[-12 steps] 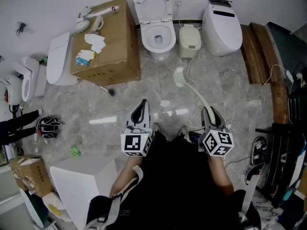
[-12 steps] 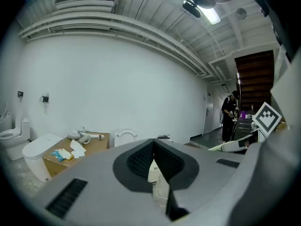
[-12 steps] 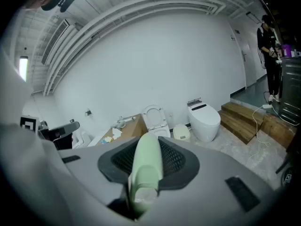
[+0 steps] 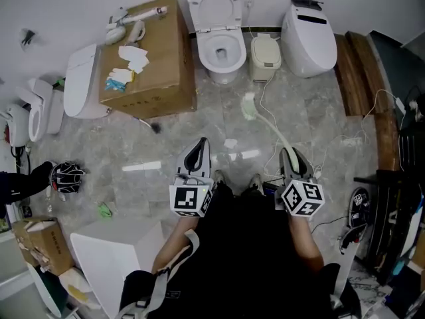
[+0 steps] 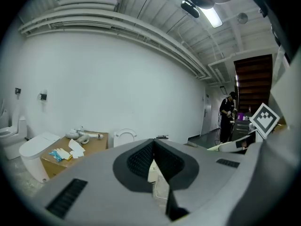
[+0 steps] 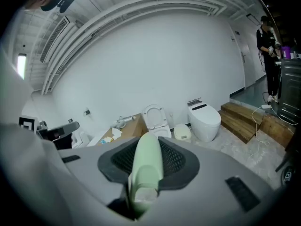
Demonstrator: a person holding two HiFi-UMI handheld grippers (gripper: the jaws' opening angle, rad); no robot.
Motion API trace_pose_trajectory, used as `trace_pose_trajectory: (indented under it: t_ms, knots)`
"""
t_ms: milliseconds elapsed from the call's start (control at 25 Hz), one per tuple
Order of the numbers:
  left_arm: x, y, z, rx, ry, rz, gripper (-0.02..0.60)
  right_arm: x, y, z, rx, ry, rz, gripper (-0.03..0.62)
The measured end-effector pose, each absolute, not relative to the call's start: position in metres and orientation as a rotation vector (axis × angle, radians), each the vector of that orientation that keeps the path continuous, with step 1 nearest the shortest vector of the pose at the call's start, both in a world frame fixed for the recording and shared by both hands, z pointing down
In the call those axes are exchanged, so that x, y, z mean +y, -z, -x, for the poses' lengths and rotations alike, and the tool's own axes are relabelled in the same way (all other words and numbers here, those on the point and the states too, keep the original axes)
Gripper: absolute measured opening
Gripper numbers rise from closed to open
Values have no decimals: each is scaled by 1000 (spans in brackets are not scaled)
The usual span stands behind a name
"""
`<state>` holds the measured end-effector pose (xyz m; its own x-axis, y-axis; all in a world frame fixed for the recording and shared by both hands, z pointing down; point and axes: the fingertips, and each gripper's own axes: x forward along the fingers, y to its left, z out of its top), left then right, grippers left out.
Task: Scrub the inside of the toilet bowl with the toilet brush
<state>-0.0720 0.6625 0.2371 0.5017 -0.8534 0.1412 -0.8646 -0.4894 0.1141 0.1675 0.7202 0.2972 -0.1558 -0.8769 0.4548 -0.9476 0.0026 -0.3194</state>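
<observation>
A big cardboard box [image 4: 159, 58] sits at 10 o'clock. The left claw [image 4: 196, 145] is squeezed closed with nothing in it. The toilet [image 4: 204, 48] stands straight ahead by the wall at 12 o'clock, with its lid up. The toilet brush [image 6: 146, 166] has a pale green handle, and the right claw [image 4: 289, 153] is clenched on it. The brush is long and points from that claw toward 11 o'clock, with its brush head [image 4: 248, 105] out over the floor. The bowl is well past it, also at 11 o'clock. I think the right claw, the one holding the brush, must reach that way.
</observation>
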Motion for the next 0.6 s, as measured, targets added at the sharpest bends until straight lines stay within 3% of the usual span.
trace_pose_trajectory:
  t_ms: [600]
  knots:
    - [640, -254, 129, -1440, -108, -2571, 8, 685, -304, -116, -2105, -945, -2030, 123]
